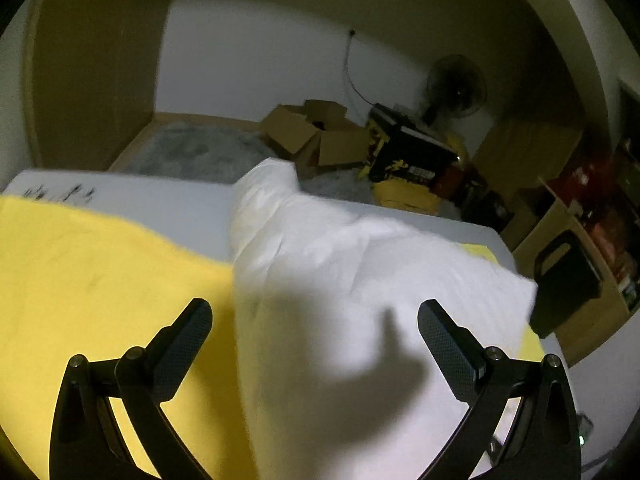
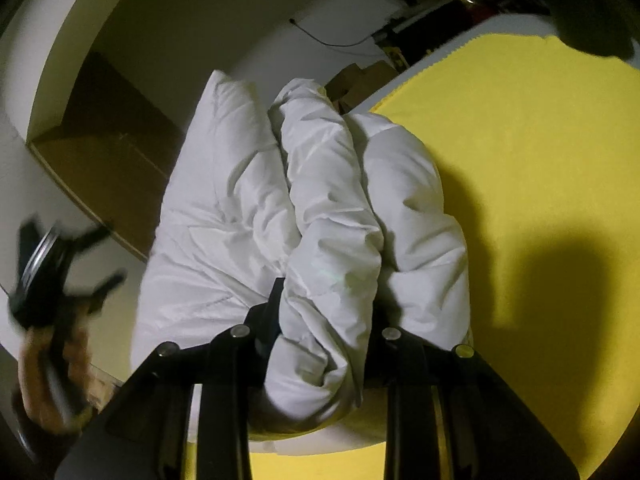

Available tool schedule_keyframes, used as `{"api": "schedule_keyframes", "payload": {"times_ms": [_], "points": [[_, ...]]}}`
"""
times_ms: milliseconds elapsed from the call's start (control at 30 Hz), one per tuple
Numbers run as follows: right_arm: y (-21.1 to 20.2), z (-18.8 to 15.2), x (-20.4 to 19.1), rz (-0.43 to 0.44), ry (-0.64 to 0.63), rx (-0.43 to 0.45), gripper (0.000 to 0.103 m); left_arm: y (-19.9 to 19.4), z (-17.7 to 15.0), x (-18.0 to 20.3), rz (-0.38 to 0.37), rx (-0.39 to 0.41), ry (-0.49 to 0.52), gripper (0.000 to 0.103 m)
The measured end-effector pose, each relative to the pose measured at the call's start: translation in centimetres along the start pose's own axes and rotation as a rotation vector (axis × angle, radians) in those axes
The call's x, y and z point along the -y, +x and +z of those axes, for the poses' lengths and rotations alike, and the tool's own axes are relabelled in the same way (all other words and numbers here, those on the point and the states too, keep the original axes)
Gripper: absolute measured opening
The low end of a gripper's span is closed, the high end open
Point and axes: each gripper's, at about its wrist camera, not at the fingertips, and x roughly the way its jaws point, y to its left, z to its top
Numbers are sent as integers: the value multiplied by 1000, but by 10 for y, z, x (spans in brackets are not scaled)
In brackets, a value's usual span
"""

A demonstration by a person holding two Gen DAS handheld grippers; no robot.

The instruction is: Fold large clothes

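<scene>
A puffy white jacket (image 1: 340, 264) lies bunched on a yellow cloth (image 1: 100, 264) that covers a white table (image 1: 168, 204). My left gripper (image 1: 316, 308) hovers open over the jacket's near part, its fingers straddling the jacket's left edge with nothing pinched. In the right wrist view the jacket (image 2: 224, 200) shows as long padded rolls. My right gripper (image 2: 326, 296) is shut on the middle roll, and the fabric hides its right finger. The left gripper (image 2: 108, 258) appears blurred at the left, held by a hand (image 2: 52, 380), apart from the jacket.
Beyond the table are open cardboard boxes (image 1: 316, 132), a black and yellow box (image 1: 404, 152), a standing fan (image 1: 456, 84) and a grey rug (image 1: 192, 152). A wooden shelf (image 1: 576, 240) with clutter stands at the right. A brown wardrobe (image 1: 96, 64) rises at the left.
</scene>
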Motion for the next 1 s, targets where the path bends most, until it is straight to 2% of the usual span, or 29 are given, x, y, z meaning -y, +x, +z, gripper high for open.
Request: {"api": "schedule_keyframes", "payload": {"times_ms": [100,300,433,600,1000], "points": [[0,-5,-1,-10,-15,-12,27,47,12,2,-16,-61,-6,103],[4,-9,-8,-47,-51,-22,28,104,1,7,55,-166,22,103],[1,-12,-8,-49,-51,-36,28,121,-8,10,120,-191,72,103],[9,-4,-8,-70,-59,-52,28,132,-18,18,179,-180,115,103],[14,2,-8,-94,-67,-75,28,144,-26,13,177,-184,90,103]]}}
